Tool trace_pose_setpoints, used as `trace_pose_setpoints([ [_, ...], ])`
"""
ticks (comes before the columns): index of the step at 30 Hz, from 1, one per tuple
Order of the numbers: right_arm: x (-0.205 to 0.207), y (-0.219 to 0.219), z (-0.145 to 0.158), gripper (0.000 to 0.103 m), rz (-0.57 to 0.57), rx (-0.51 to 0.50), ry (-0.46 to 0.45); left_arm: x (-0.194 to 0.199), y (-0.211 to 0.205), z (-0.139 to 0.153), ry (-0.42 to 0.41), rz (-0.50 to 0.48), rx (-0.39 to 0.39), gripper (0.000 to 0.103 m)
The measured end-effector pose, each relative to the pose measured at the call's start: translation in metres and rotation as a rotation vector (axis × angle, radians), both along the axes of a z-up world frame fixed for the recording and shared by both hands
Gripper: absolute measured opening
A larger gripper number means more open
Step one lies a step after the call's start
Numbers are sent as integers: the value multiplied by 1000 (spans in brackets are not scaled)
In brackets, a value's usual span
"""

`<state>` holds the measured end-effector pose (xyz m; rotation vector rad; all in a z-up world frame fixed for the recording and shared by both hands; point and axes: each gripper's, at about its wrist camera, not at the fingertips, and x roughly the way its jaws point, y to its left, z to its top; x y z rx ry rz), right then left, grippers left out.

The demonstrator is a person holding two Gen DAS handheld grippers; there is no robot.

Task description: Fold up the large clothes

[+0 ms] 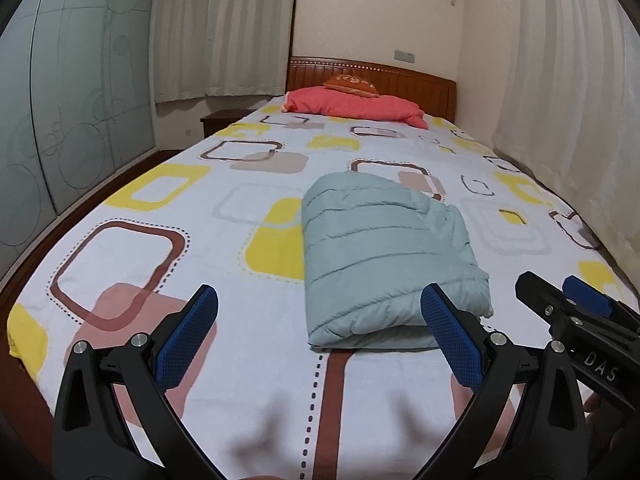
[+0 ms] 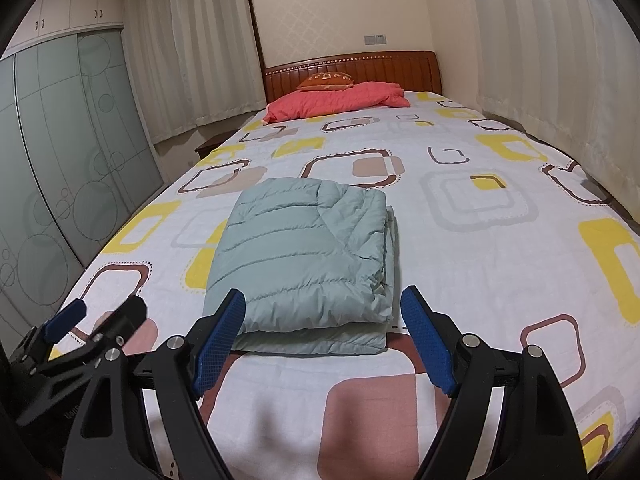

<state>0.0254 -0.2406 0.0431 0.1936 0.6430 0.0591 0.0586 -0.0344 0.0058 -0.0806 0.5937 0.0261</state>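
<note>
A pale green puffer jacket (image 1: 380, 256) (image 2: 304, 248) lies folded into a thick rectangle on the patterned bedsheet (image 1: 200, 240) (image 2: 480, 280), its rolled fold edge towards me. My left gripper (image 1: 320, 292) stands open just short of the jacket's near left part, and nothing is between its blue pads (image 1: 192, 332). My right gripper (image 2: 323, 295) is open too, hovering before the jacket's near edge with its pads (image 2: 428, 344) apart and empty. Each gripper shows in the other's view: the right one (image 1: 554, 284) at the right edge, the left one (image 2: 106, 308) at the lower left.
A pink quilt (image 1: 352, 106) (image 2: 336, 100) and an orange cushion (image 2: 326, 80) lie against the wooden headboard (image 2: 392, 68). A frosted-glass wardrobe (image 1: 60, 120) runs along the left of the bed. Curtains (image 2: 540, 60) hang on the right, and a nightstand (image 1: 224, 120) stands at the far left corner.
</note>
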Motion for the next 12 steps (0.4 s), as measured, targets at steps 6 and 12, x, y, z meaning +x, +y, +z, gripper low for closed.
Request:
trace_pose_setpoints([
  [6, 0, -2, -3, 86, -6, -3, -2, 1, 4, -3, -5, 12, -18, 101],
  [12, 5, 0, -12, 86, -9, -13, 25, 10, 15, -14, 30, 35, -46, 101],
])
